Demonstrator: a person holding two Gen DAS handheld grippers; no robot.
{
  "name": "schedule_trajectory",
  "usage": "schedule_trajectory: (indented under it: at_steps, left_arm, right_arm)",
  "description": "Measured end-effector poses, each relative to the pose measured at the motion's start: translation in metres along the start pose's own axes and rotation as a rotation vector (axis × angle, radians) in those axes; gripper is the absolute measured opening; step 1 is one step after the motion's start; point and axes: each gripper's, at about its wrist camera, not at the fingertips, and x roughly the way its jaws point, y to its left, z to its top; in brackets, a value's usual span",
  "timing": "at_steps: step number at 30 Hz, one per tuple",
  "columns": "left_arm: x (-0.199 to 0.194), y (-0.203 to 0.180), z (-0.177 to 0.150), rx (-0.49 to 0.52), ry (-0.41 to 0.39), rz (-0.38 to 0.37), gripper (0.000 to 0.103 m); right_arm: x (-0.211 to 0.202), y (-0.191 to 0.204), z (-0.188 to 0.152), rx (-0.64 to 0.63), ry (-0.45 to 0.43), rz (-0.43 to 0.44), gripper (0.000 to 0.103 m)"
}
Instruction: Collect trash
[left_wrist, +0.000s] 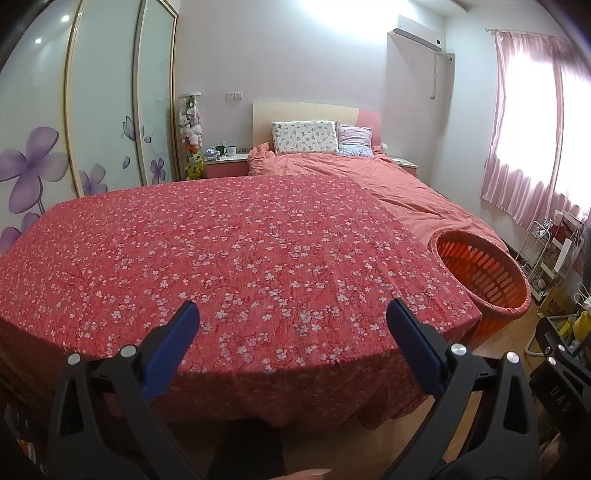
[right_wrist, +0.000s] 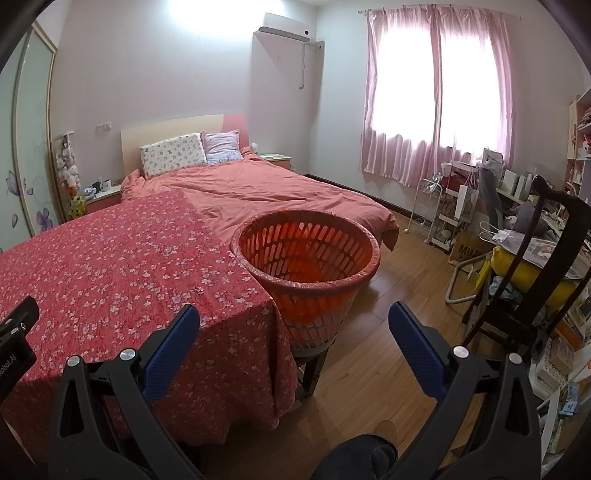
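The orange basket (right_wrist: 308, 273) stands on a small stand just beside the right corner of the table with the red flowered cloth (left_wrist: 221, 251), ahead of the right gripper (right_wrist: 293, 321) and ahead-right of the left gripper (left_wrist: 293, 317). Both grippers hover with fingers spread wide, holding and touching nothing, the left above the cloth's near edge.

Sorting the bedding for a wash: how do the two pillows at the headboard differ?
The left pillow is white with a small scattered print; the right pillow is pinkish-lilac with stripes. The left pillow looks wider and lies long-side across, while the right pillow shows a squarer face, partly hidden behind it. Both lean against the headboard at the top of the bed.
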Motion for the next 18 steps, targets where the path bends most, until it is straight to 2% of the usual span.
schedule_trajectory:
  at_steps: [18]
  left_arm:
    - [-0.0033,-0.0004,0.0016,-0.003,-0.013,0.009,0.099]
  right_arm:
    - [0.0015,0.0014,-0.0013,0.000,0.008,0.009,0.101]
